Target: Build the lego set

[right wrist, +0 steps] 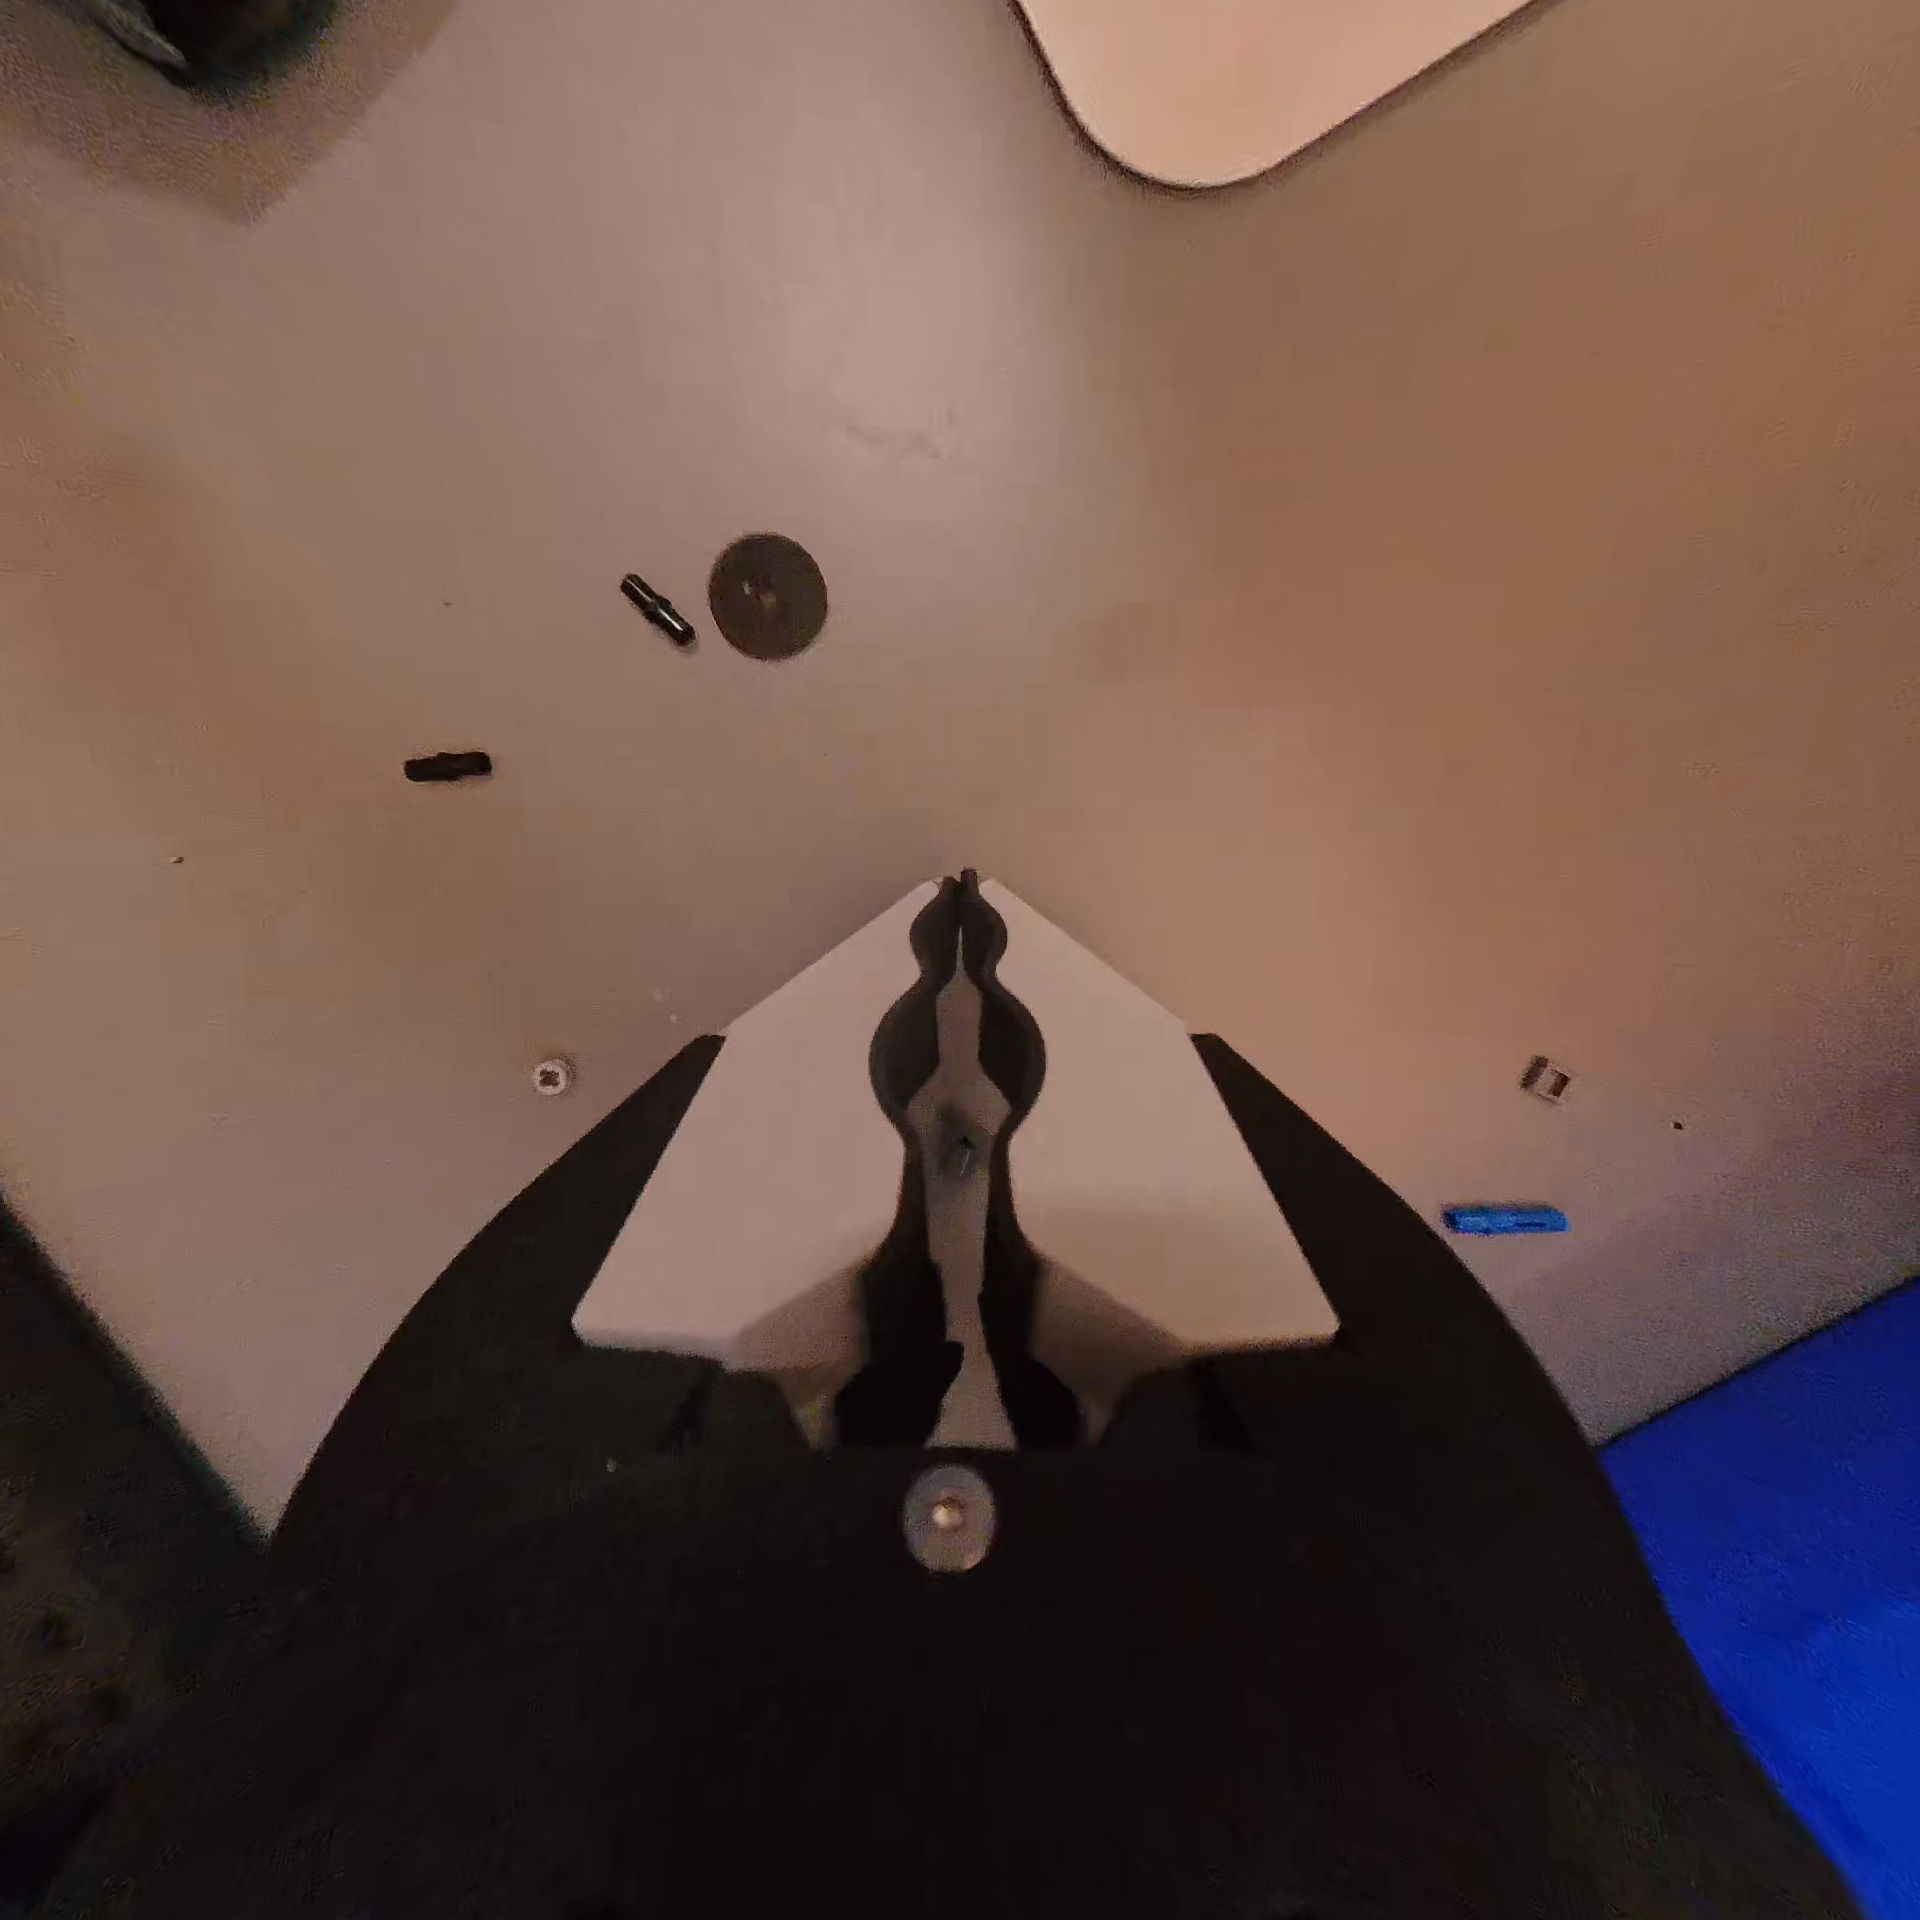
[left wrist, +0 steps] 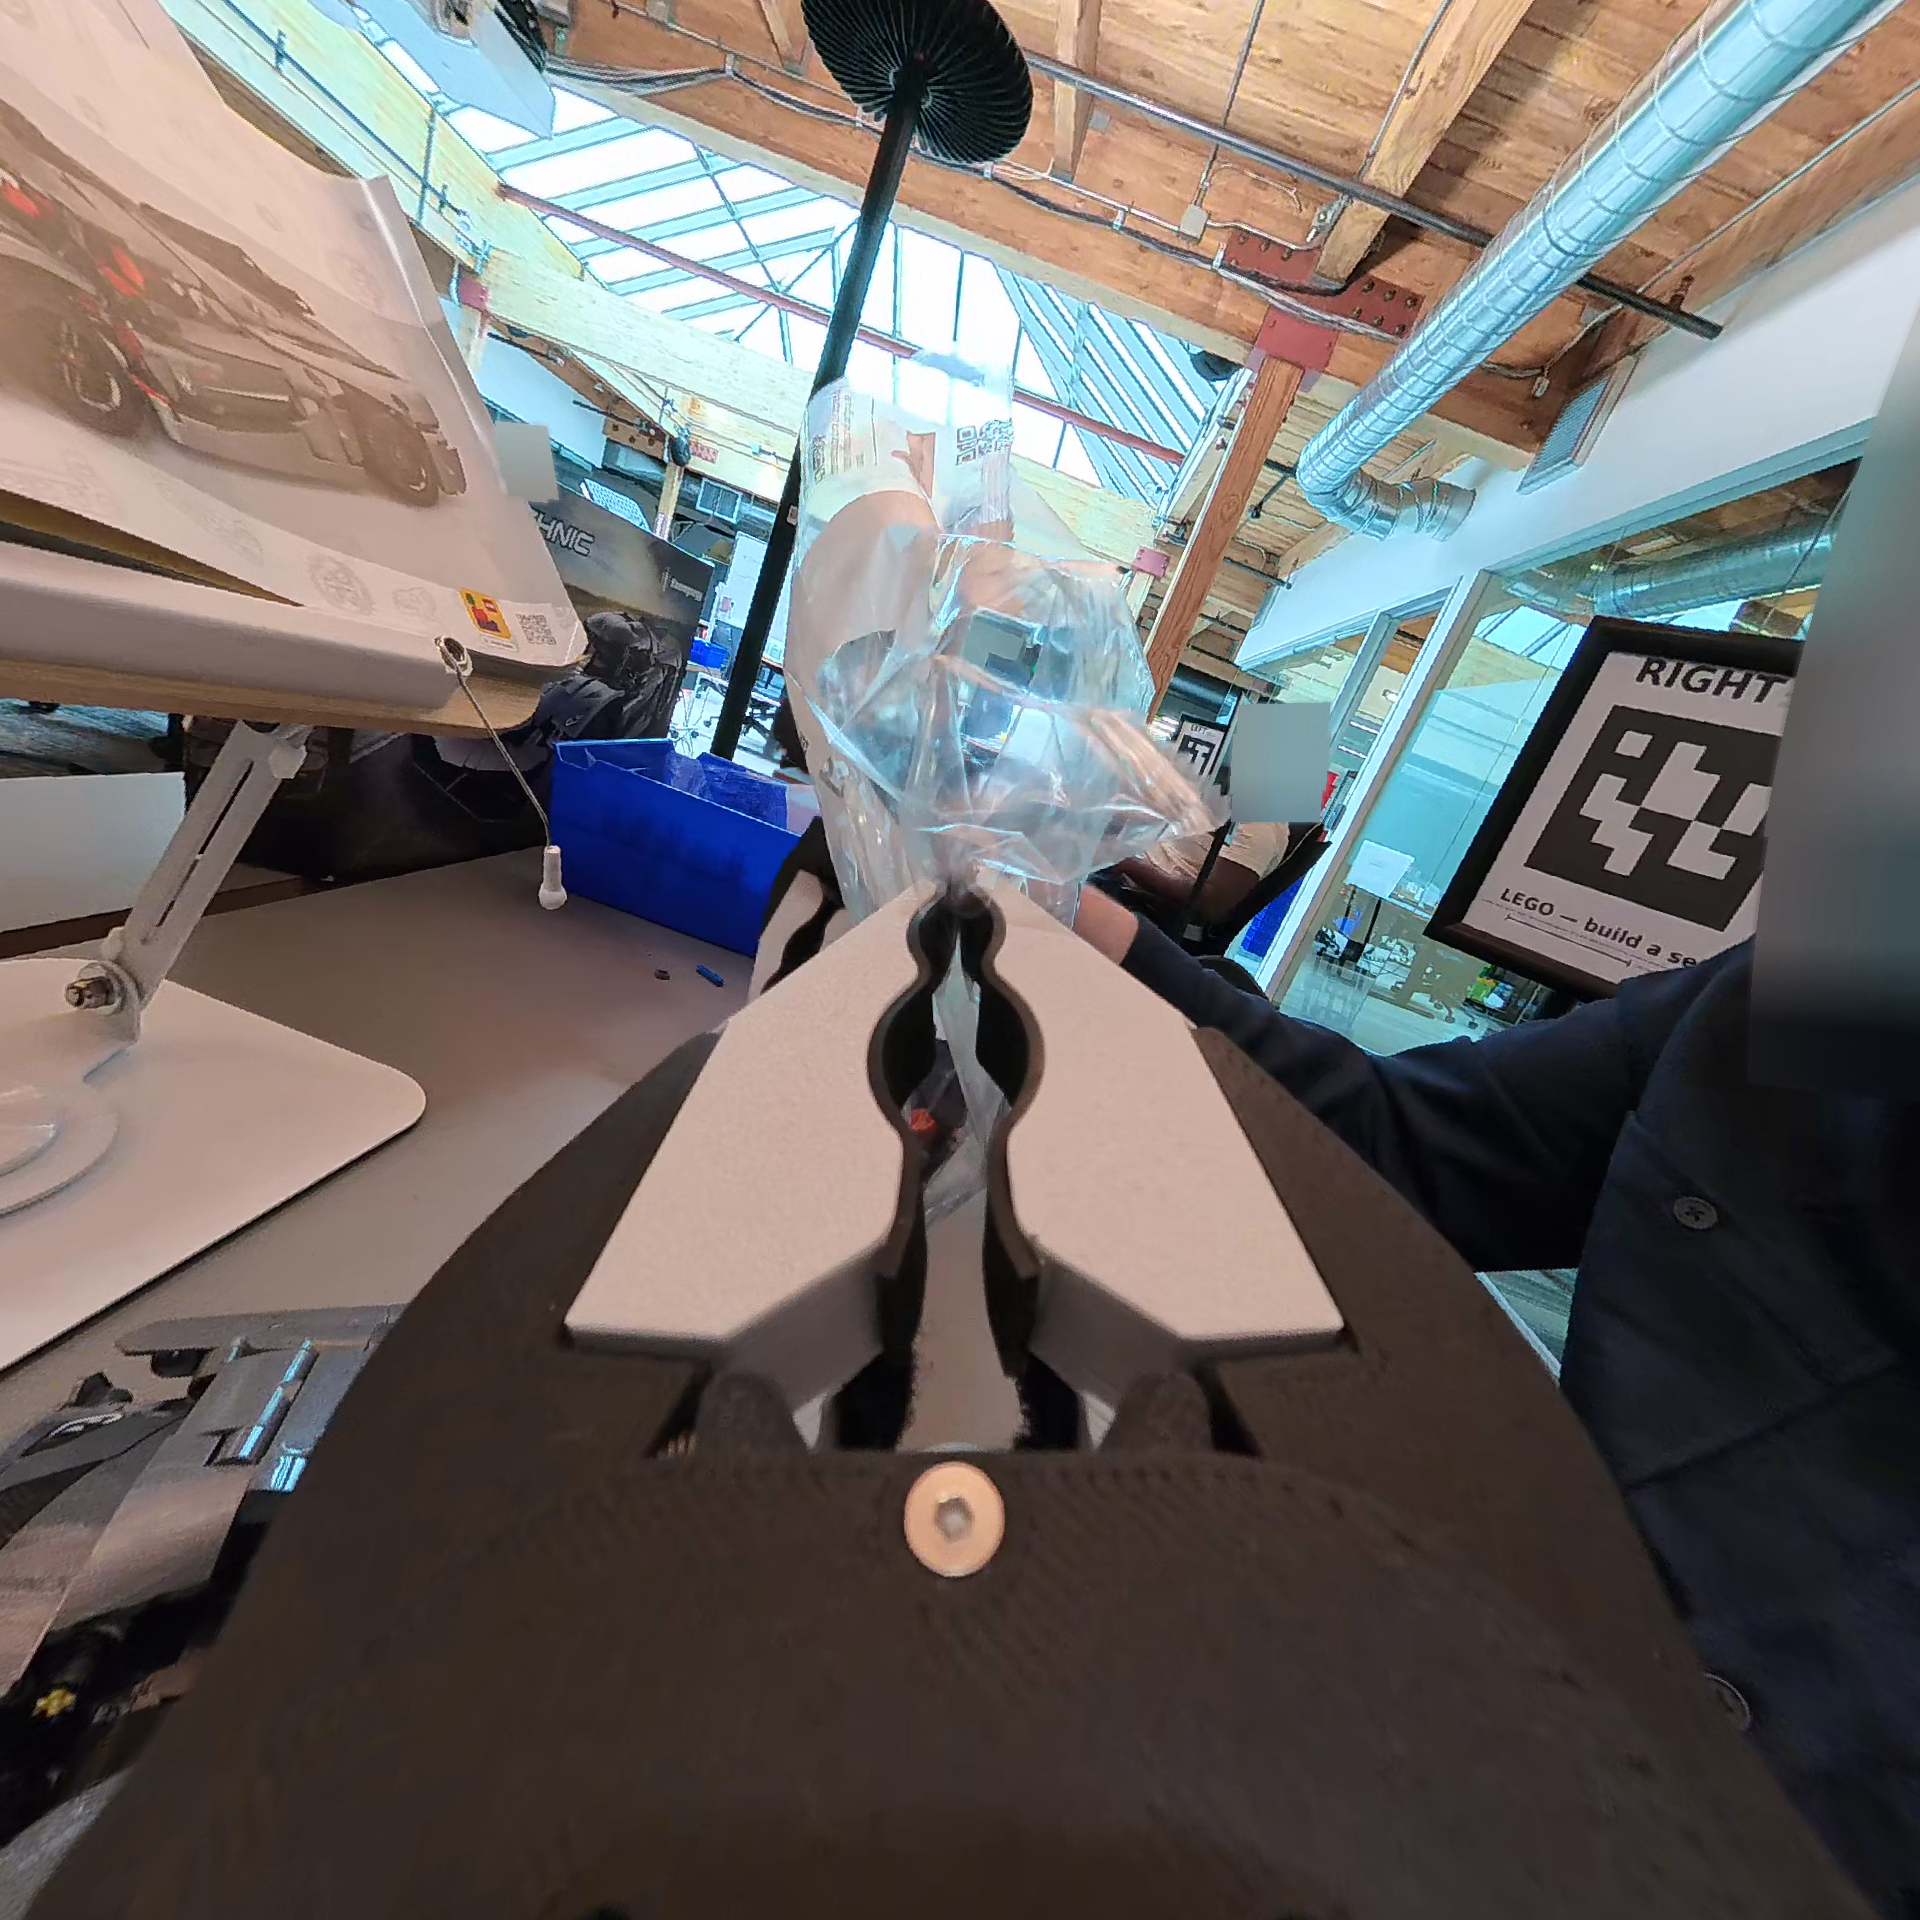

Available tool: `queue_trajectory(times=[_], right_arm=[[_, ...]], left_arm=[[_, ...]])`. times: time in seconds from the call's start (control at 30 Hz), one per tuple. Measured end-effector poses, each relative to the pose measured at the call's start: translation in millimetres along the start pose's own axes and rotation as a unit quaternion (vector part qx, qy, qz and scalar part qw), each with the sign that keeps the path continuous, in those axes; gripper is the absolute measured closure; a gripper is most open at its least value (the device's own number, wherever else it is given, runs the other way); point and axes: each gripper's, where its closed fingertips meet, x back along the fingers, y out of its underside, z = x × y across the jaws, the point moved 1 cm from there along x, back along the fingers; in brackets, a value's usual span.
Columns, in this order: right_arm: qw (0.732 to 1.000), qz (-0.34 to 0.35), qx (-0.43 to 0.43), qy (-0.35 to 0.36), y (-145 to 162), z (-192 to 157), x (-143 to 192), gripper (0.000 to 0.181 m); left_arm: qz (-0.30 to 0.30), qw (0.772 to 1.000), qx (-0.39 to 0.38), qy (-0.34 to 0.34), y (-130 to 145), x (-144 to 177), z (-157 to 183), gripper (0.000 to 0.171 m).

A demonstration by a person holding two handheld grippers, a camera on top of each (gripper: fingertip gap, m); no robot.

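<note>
My left gripper [left wrist: 954, 904] is shut on a crumpled clear plastic bag [left wrist: 966, 665] and holds it up above the grey table [left wrist: 468, 997]. The bag's neck runs down between the fingers. Small dark and red pieces show in the bag's lower part [left wrist: 925, 1122]. My right gripper [right wrist: 958, 881] is shut, its tips together with nothing between them, and points down at the table [right wrist: 1247, 623]. Loose parts lie around it: two black pins [right wrist: 658, 610] [right wrist: 448, 767], a dark round disc [right wrist: 768, 595], a small white round piece [right wrist: 552, 1075], a small grey piece [right wrist: 1545, 1077] and a blue piece [right wrist: 1504, 1219].
An instruction booklet [left wrist: 239, 343] rests on a white stand with a flat base [left wrist: 208, 1122], whose corner also shows in the right wrist view [right wrist: 1226, 73]. A blue bin [left wrist: 665, 831] [right wrist: 1787, 1558] stands on the table. A grey partly built model [left wrist: 125, 1455] lies at lower left. A person's dark sleeve [left wrist: 1558, 1143] is at right. My right fingertips sit around 30 centimetres from my left ones.
</note>
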Motion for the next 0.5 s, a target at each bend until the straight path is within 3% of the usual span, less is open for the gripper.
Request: queue_trajectory(times=[0.07, 0.13, 0.2, 0.37, 0.5], right_arm=[[1.0, 0.019, 0.003, 0.002, -9, -2, 11, 0.181], [0.998, 0.053, 0.005, -0.018, -26, -12, 14, 0.156], [0.996, 0.074, 0.028, -0.046, -44, -30, 8, 0.152], [0.994, 0.074, 0.065, -0.041, -84, -64, -35, 0.14], [0.995, 0.037, 0.075, -0.046, -92, -70, -66, 0.141]], left_arm=[[0.001, 1.0, -0.001, 0.0, -1, 0, 0, 0.171], [0.001, 1.0, -0.001, 0.001, -1, 0, 0, 0.171], [0.002, 1.0, -0.001, 0.0, -1, 0, 0, 0.171], [0.008, 1.0, -0.004, -0.002, -4, 3, 0, 0.171], [0.018, 1.0, -0.004, -0.002, -8, 6, 1, 0.171]])
